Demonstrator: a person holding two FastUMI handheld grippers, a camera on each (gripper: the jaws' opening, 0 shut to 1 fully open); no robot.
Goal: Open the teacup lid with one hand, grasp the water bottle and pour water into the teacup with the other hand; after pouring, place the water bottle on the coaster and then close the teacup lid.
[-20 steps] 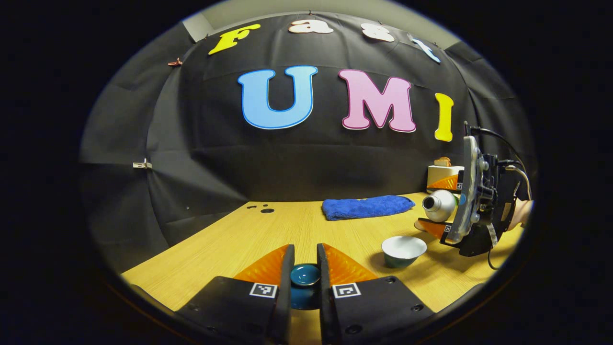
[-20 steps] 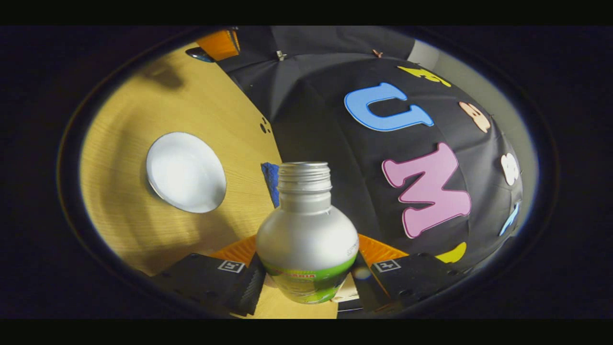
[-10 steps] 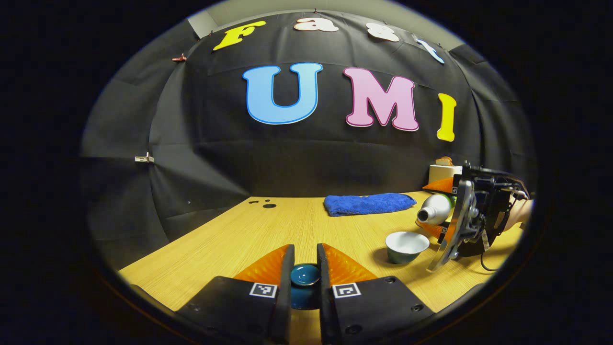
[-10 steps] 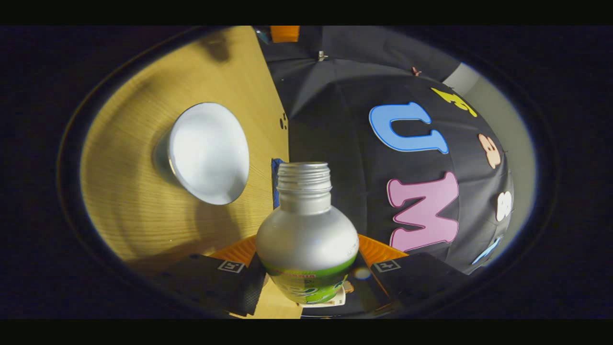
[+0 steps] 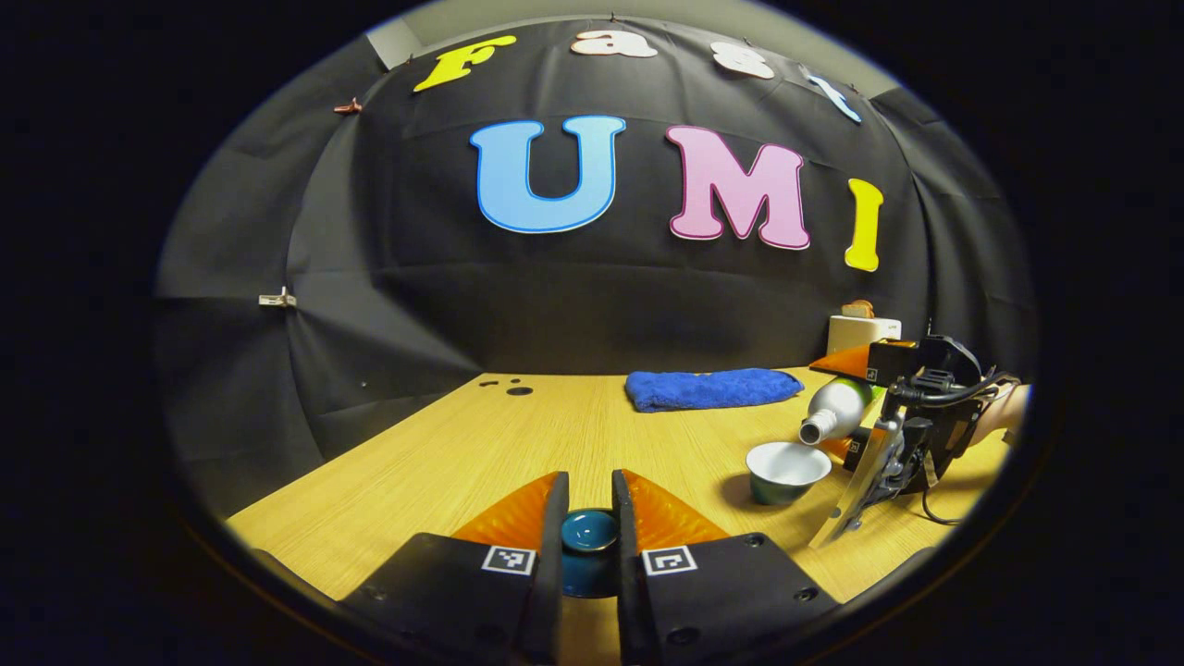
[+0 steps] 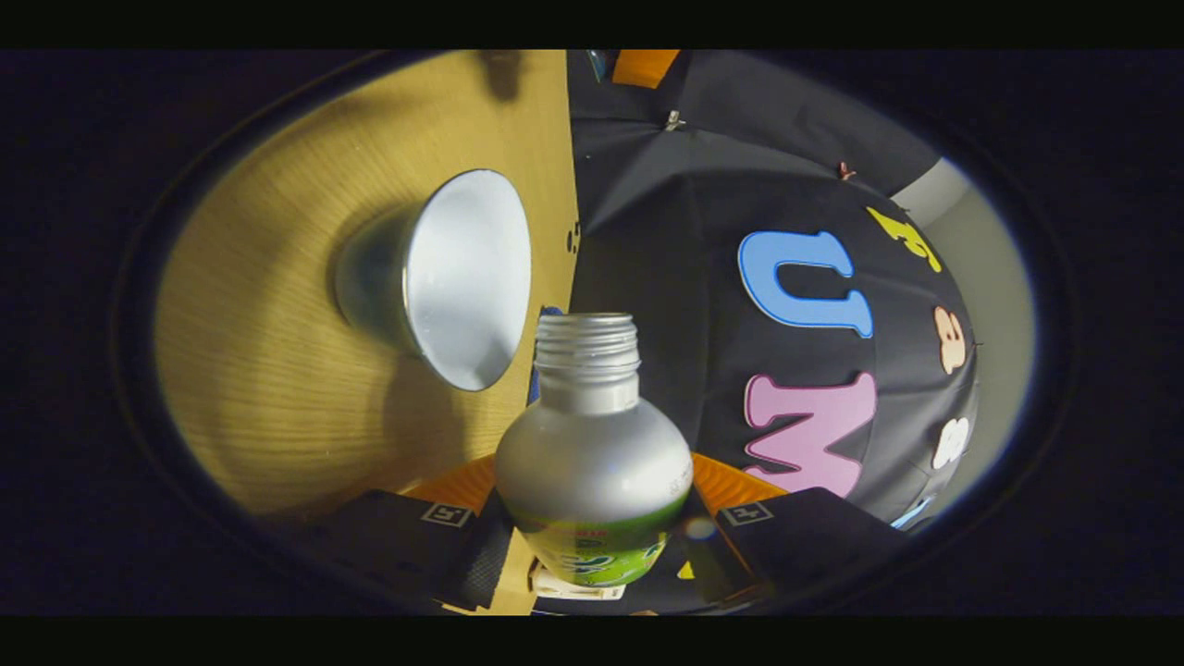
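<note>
Left gripper [image 5: 588, 518] clamps the blue lid [image 5: 589, 535] between both fingers, low over the table [image 5: 555, 435]. Right gripper [image 6: 592, 518] pinches the silver bottle [image 6: 592, 444] at its body, bottle tipped with its open mouth just above the white-lined teacup [image 5: 786, 470] rim. Water stream possibly there, too small to tell. Cup stands uncovered on the table, blue towel [image 5: 710, 388] behind it.
</note>
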